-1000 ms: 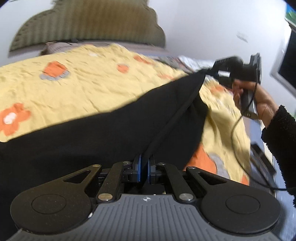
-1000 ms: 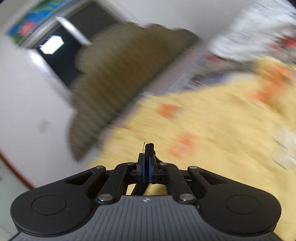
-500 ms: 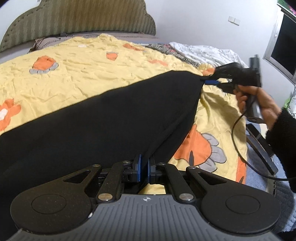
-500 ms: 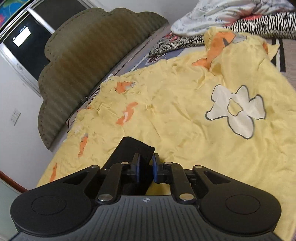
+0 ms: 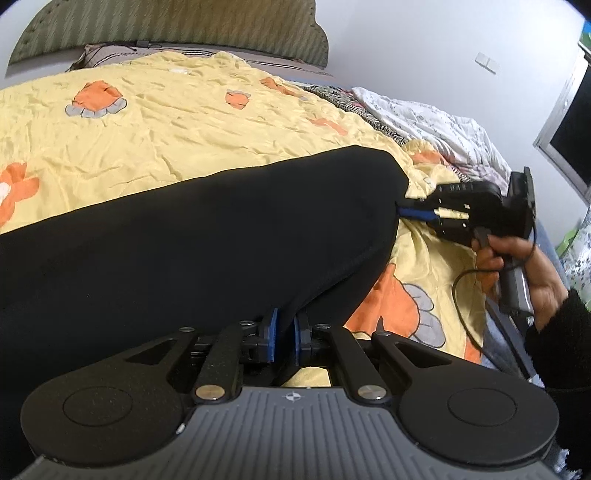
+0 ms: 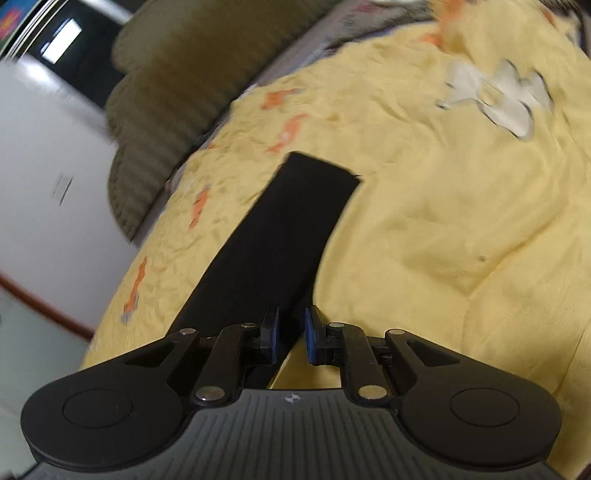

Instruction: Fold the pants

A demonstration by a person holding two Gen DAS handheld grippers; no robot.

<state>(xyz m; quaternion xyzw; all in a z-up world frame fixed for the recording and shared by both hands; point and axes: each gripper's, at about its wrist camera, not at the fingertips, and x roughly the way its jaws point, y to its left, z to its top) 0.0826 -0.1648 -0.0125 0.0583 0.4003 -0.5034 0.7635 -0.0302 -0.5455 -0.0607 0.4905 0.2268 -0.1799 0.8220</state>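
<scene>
White walls and an olive-green ribbed, scalloped headboard (image 5: 177,33) frame a bed spread with a crinkled yellow quilt printed with orange and grey flowers (image 5: 177,122).

From the left wrist view, read left to right: a pair of black fabric pants (image 5: 192,240) lies flat across the yellow quilt, filling the near left of the frame and tapering toward the right. At the bottom centre, the left gripper (image 5: 284,338), black with blue pads, has its jaws opening; a fold of the black pants still sits between the pads, and a narrow gap shows beside the cloth. Right of the pants, the right gripper (image 5: 415,212) reaches in with its blue tips at the far corner of the garment, gripped by a person's hand (image 5: 524,273) in a fuzzy black sleeve (image 5: 557,339), a thin black cable (image 5: 461,314) looping below. Behind that hand lie a zebra-striped cloth (image 5: 343,99) and a white printed bedsheet (image 5: 436,125); a dark window (image 5: 572,122) edges the far right.

From the right wrist view, somewhat blurred: the headboard (image 6: 184,74) stands upper left, and the pants (image 6: 273,240) run as a long dark strip up the quilt (image 6: 443,221) from the right gripper (image 6: 291,336). Its jaws stand slightly apart, the left pad against the cloth's edge, the right pad clear of it. Right of the strip, a white flower outline (image 6: 495,96) marks the quilt.
</scene>
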